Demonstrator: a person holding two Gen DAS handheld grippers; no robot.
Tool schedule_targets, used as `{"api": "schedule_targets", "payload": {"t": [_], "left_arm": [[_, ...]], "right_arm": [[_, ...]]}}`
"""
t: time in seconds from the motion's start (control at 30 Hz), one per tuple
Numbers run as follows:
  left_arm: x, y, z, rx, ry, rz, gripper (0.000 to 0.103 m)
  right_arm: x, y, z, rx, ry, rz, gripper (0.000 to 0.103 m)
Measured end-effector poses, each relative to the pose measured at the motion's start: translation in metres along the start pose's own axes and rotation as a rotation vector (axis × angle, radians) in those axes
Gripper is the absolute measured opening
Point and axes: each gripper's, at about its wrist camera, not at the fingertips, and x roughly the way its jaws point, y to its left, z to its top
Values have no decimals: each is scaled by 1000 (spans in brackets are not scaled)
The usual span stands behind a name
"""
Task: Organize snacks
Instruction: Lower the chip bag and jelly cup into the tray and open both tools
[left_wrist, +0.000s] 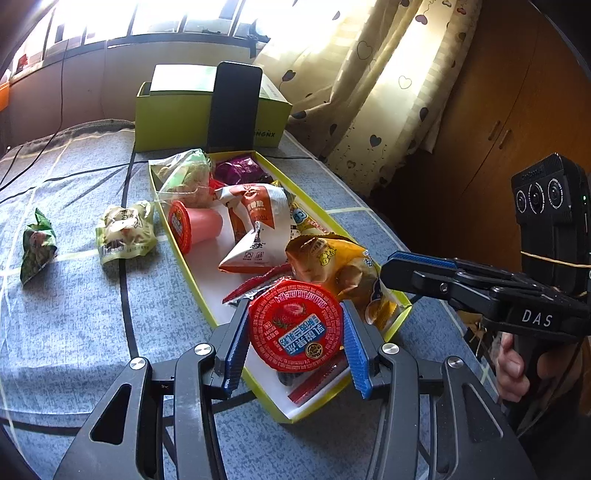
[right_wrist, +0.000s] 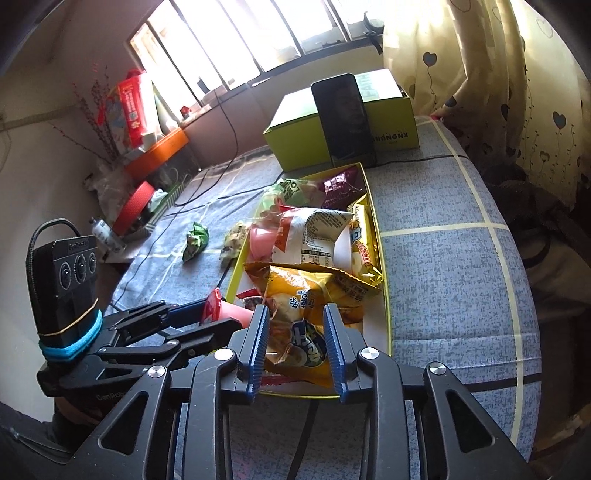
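Observation:
My left gripper (left_wrist: 293, 332) is shut on a red-lidded jelly cup (left_wrist: 295, 326) and holds it over the near end of a yellow-green tray (left_wrist: 207, 306) full of snack packets. A second pink jelly cup (left_wrist: 194, 223) lies in the tray beside a white-orange packet (left_wrist: 258, 221). My right gripper (right_wrist: 295, 347) is open, its fingers either side of an orange snack bag (right_wrist: 314, 306) that lies in the tray (right_wrist: 386, 295). Two packets lie outside on the bed: a pale green one (left_wrist: 123, 230) and a dark green one (left_wrist: 37, 245).
A lime-green box (left_wrist: 177, 118) with a black phone (left_wrist: 232, 110) leaning on it stands behind the tray. Cables run across the grey bed cover (left_wrist: 74, 314). Curtains (left_wrist: 388, 92) hang on the right; shelves with clutter (right_wrist: 140, 147) stand at the left.

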Motion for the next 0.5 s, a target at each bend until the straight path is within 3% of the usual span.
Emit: {"api": "schedule_targets", "payload": {"t": [0.13,0.5], "left_arm": [[1,-1,-3,3,2,6,54],[-19,17,0,-37,-59,44,55]], "right_arm": [[-1,3,1,-7,-10,2,36],[-3,15,7,-26,-26,5,44]]}}
